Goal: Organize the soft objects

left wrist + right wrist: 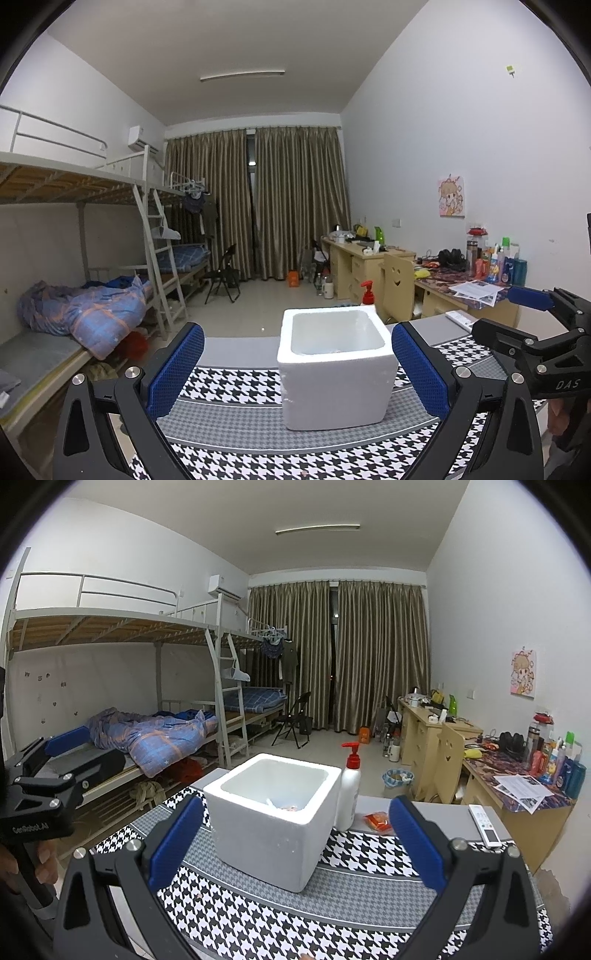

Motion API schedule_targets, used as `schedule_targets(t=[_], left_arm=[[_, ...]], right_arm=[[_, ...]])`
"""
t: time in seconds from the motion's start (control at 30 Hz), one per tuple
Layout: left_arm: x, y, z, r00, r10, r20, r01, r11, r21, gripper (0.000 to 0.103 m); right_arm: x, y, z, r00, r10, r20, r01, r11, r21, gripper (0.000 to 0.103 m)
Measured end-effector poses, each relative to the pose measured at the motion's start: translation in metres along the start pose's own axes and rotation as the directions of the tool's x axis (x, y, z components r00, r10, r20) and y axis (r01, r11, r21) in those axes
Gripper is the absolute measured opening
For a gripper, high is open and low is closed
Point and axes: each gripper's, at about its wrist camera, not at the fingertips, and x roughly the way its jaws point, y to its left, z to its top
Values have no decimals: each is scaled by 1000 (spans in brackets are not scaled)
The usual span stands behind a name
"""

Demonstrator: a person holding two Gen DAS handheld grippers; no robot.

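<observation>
foam box (273, 812) top open | pump bottle (349, 794) touching its right | cloth (258, 923) in front clear

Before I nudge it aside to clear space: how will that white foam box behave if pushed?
The white foam box looks like expanded foam, so it is probably light and slides easily on the houndstooth cloth. Its crumbly edges suggest it dents under hard squeezing. The pump bottle stands close beside it and might topple if bumped.
</observation>
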Motion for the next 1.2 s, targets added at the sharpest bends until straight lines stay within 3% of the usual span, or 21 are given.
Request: schedule_targets(t=[1.2], left_arm=[[-20,-12,-46,1000,2,-8,-2,1000,3,102]], right_arm=[[-20,-2,-48,997,-73,0,73,997,27,102]])
